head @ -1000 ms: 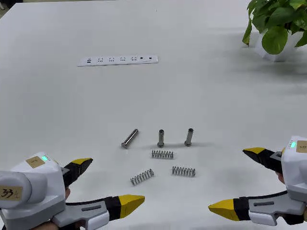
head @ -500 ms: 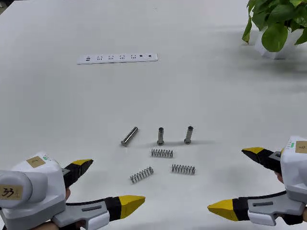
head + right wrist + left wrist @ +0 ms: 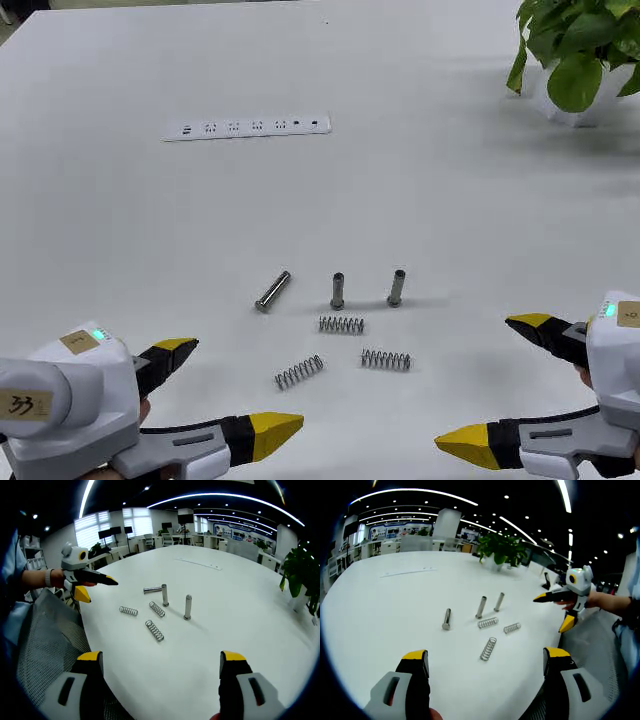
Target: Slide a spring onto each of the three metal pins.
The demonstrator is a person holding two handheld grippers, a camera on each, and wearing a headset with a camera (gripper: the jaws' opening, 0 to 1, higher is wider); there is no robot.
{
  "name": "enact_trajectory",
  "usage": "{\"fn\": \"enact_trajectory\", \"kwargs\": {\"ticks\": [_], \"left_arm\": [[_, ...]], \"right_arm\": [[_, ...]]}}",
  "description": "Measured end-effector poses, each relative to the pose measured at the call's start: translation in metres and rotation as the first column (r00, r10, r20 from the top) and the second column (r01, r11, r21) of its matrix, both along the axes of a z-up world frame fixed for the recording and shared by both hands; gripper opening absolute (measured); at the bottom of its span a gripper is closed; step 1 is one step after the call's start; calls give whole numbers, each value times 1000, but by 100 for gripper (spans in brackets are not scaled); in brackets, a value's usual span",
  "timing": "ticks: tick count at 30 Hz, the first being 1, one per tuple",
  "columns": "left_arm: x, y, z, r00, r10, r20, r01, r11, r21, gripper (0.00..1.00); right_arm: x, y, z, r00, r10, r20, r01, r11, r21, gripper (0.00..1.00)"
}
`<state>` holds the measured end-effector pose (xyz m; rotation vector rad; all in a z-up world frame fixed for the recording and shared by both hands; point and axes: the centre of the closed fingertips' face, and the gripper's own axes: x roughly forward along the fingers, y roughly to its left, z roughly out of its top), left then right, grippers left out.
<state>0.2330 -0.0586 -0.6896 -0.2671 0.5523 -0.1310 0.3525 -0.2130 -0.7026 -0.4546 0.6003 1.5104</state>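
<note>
My white table [image 3: 120, 230] stands in a big open office with ceiling strip lights [image 3: 410, 491]. A power strip [image 3: 247, 126] and a potted plant [image 3: 575, 50] sit at its far side. The lying pin [image 3: 272, 291] rests left of the middle pin [image 3: 338, 290] and right pin [image 3: 397, 287], both upright. Just nearer me lie the left spring [image 3: 298, 371], middle spring [image 3: 341, 325] and right spring [image 3: 386, 359], all loose. My left gripper [image 3: 242, 385] and right gripper [image 3: 476, 380] hover with jaws spread wide, gripping and touching nothing.

White table [image 3: 120, 230]; power strip [image 3: 247, 126]; potted plant [image 3: 573, 50].
</note>
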Motion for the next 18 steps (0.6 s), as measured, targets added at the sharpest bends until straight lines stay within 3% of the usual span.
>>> {"fn": "enact_trajectory", "kwargs": {"ticks": [6,10,18], "left_arm": [[7,9,-1,999,4,-33,-4,1000,-12,92],[14,16,-2,997,-18,-71,21,999,42,91],[38,44,-1,996,2,-91,6,996,91,77]], "right_arm": [[-2,2,1,1000,-1,-12,1,1000,8,98],[-3,2,1,1000,2,-15,-1,1000,11,97],[-7,1,-1,1000,-2,-26,3,1000,16,97]]}}
